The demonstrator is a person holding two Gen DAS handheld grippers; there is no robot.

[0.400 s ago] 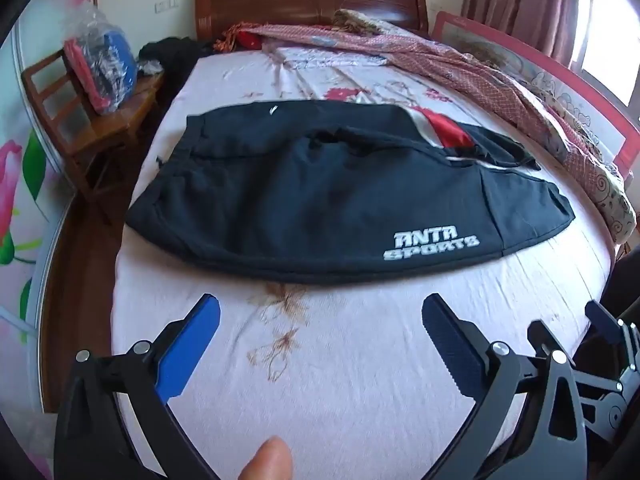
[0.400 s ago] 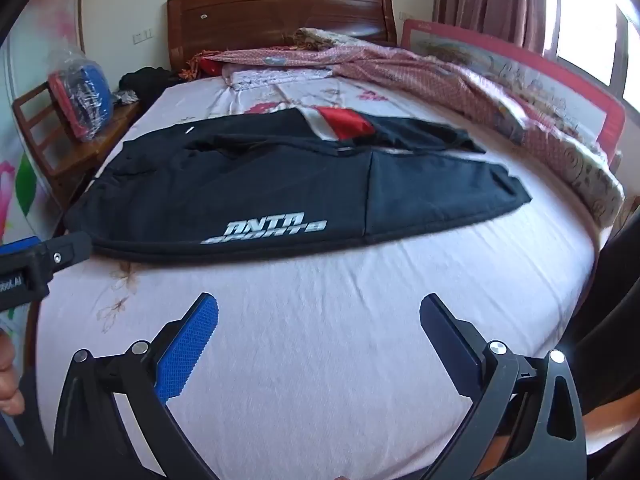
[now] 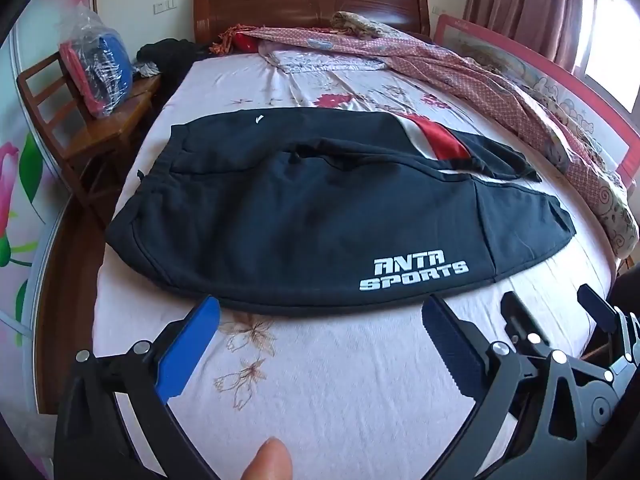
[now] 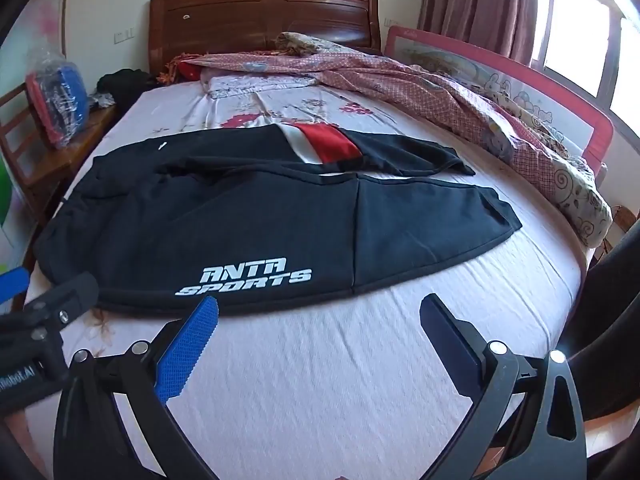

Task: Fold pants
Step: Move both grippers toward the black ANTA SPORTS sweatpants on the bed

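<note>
Both grippers, left (image 3: 320,314) and right (image 4: 319,312), had jaws released at lower frame, just short of the black pants (image 3: 312,216) spread flat mid-frame across the bed (image 3: 360,392).

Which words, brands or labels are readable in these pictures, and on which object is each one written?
"ANTA SPORTS": white print on the black pants, near their front edge.
A white label on the left gripper, at the left edge of the right wrist view: cut off and blurred, ending roughly in "robot.AI".
Small white mark near the pants' far edge: too small to read.
</note>
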